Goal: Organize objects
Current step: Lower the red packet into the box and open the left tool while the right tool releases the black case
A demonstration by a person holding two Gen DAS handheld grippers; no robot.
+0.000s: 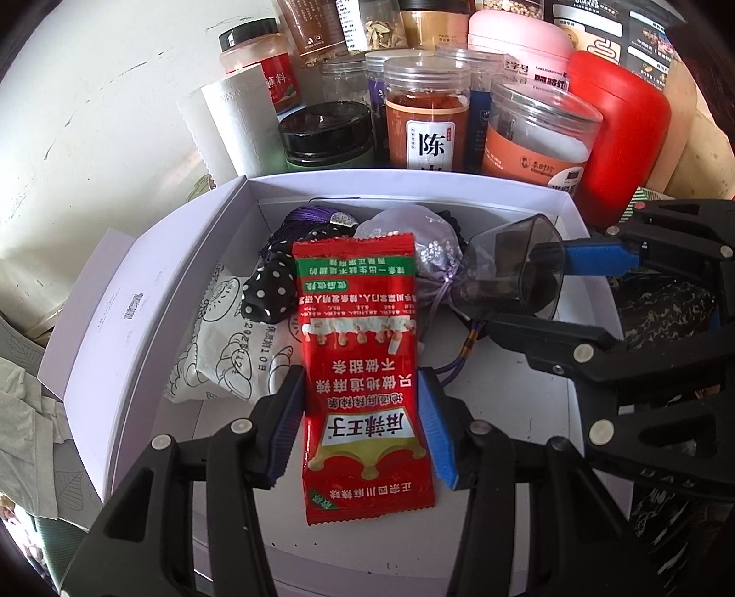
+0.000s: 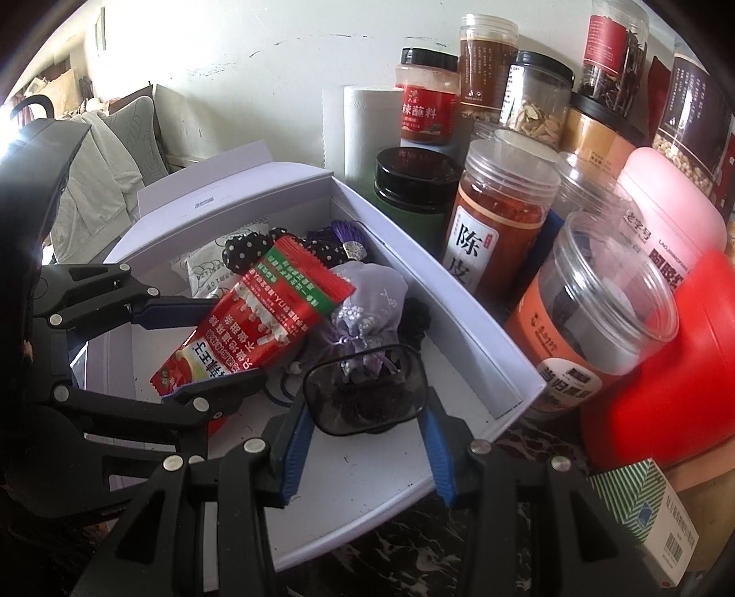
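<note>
White cardboard, a shallow open box (image 1: 528, 202) with its lid flap folded out to the left, sits on a dark marbled countertop (image 2: 413, 519) against a scuffed white wall (image 1: 115, 92). Left gripper (image 1: 363, 425): its blue-padded jaws are clamped on the sides of a red foil snack packet with green band and white print (image 1: 363, 367), held over the box interior. Right gripper (image 2: 365, 452): its jaws are pressed against a small smoky-clear plastic cup (image 2: 367, 390) with dark contents, at the near right part of the box. Inside the box, at its far end: a lilac fabric drawstring pouch (image 2: 367, 303), a black polka-dot cloth item (image 1: 271, 287), a purple tassel (image 1: 298, 220) and a white printed sachet (image 1: 239, 349) to the left. Beyond the far wall of the box: an orange-filled clear jar with white label (image 1: 427, 119), a black-lidded dark green jar (image 1: 326, 135), a white paper towel roll (image 1: 229, 124), a red plastic canister (image 1: 620, 137) at right, and a pink-lidded container (image 1: 519, 41) further back. A green-striped carton (image 2: 643, 509) lies near right on the countertop. Grey-green cushion and cloth (image 2: 105, 160) at far left in the right wrist view.
</note>
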